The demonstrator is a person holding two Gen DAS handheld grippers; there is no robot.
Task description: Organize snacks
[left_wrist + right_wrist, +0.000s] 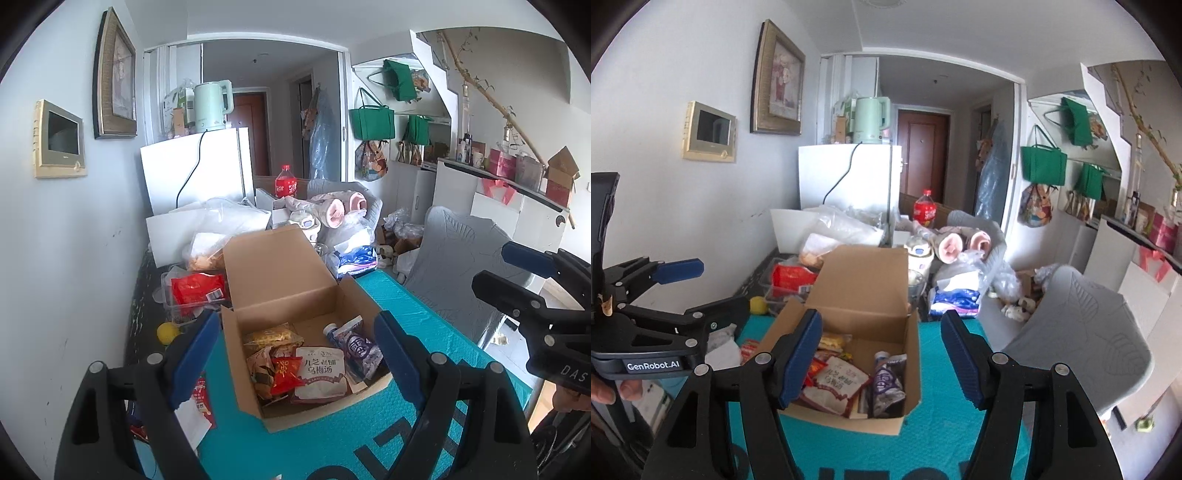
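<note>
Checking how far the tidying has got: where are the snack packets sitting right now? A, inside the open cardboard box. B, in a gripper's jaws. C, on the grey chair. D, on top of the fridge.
A: the snack packets lie inside the open cardboard box, and both grippers are empty.

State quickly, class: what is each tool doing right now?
Left tool: open, holding nothing.
Right tool: open, holding nothing.

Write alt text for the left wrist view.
An open cardboard box of snack packets sits on a teal mat, framed by the open, empty left tongs. The right tongs hover at right; household clutter lies behind.
</note>
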